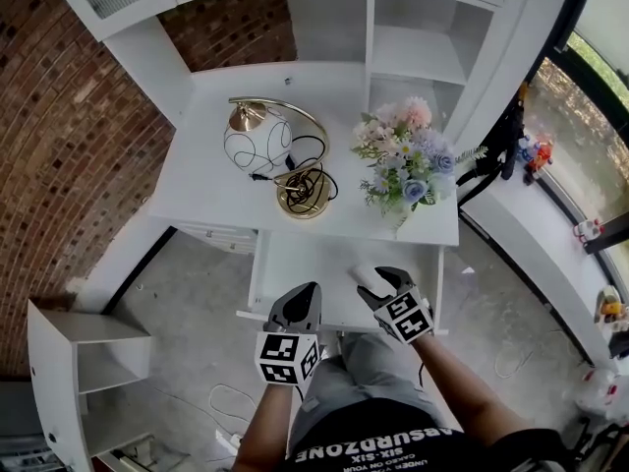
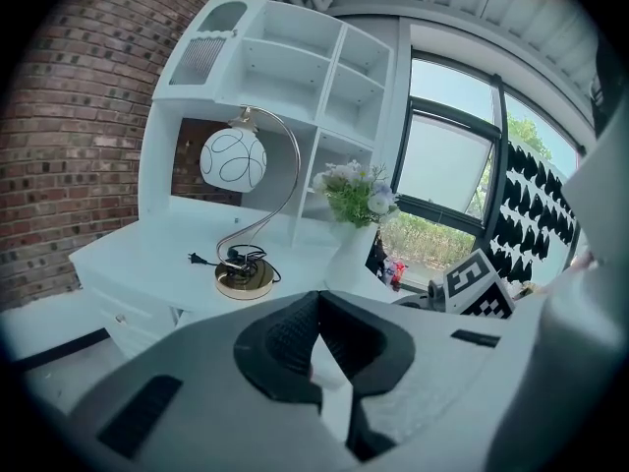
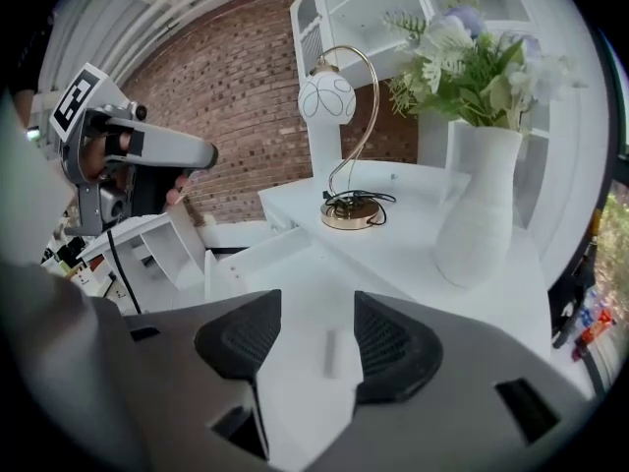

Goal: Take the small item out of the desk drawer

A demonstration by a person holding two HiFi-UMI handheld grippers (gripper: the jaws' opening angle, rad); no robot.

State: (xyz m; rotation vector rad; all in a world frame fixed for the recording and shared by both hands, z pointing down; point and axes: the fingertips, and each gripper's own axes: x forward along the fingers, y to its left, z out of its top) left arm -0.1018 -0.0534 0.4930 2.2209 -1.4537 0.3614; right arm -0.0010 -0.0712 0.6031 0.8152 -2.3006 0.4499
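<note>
The white desk drawer point(image 1: 295, 264) stands pulled out under the desk front. A small pale bar-shaped item point(image 3: 332, 352) lies on the drawer floor; in the head view this small item point(image 1: 370, 276) is just by the right fingers. My right gripper point(image 1: 386, 283) hovers over it, open, its jaws point(image 3: 316, 340) either side of the item and above it. My left gripper point(image 1: 307, 293) is at the drawer's front edge, left of the right one. Its jaws point(image 2: 316, 308) are shut, tips touching, with a white piece of the drawer front between the pads.
On the white desk point(image 1: 206, 185) stand a brass arc lamp point(image 1: 300, 190) with a coiled cord and a white vase of flowers point(image 1: 403, 160). Hutch shelves point(image 1: 423, 47) rise behind. A low white shelf unit point(image 1: 88, 362) sits on the floor at left. A brick wall point(image 1: 69, 136) is further left.
</note>
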